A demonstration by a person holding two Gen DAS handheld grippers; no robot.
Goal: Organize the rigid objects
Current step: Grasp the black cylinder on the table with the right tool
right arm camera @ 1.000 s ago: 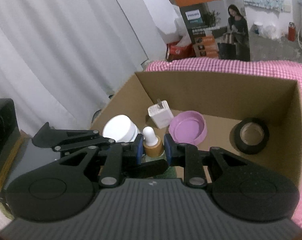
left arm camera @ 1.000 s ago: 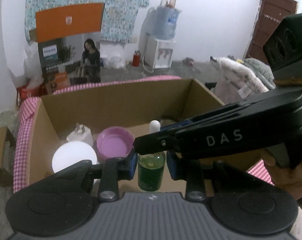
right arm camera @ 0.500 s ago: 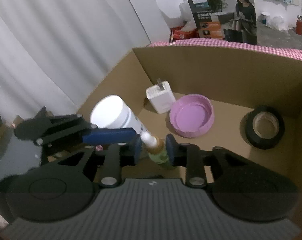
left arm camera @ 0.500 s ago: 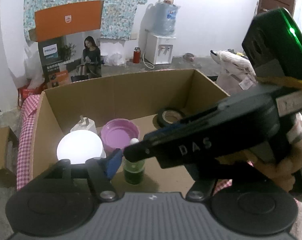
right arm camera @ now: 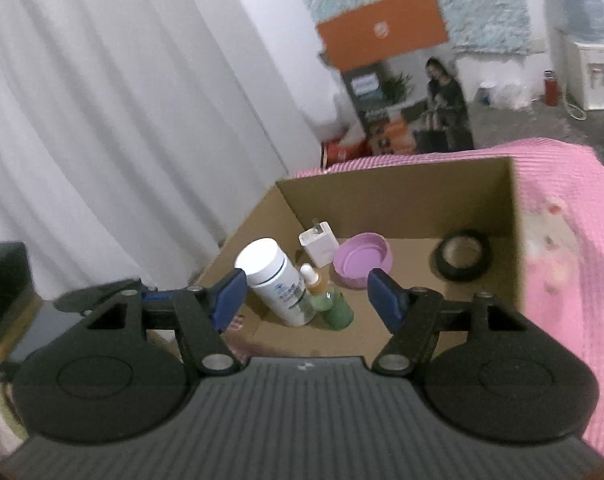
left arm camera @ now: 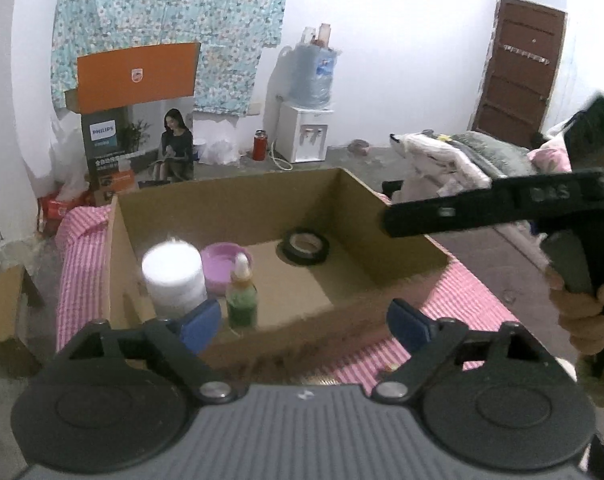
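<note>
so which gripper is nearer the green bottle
Hard to call. The left gripper is above the box's near edge with the green bottle beside its left pad; the right gripper frames the bottle from above. Both jaws are opening, holding nothing.

Box (right arm camera: 402,196) sits on cloth (right arm camera: 562,240). Inside: jar (right arm camera: 273,280) at left wall, dropper bottle (right arm camera: 330,304) beside it, charger (right arm camera: 318,240) and lid (right arm camera: 362,258) behind, tape roll (right arm camera: 464,256) far right.

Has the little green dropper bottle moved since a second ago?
Cannot tell. The green dropper bottle stands by the white jar in the cardboard box, as before. Both grippers pulled back from it, their jaws opening.
</note>
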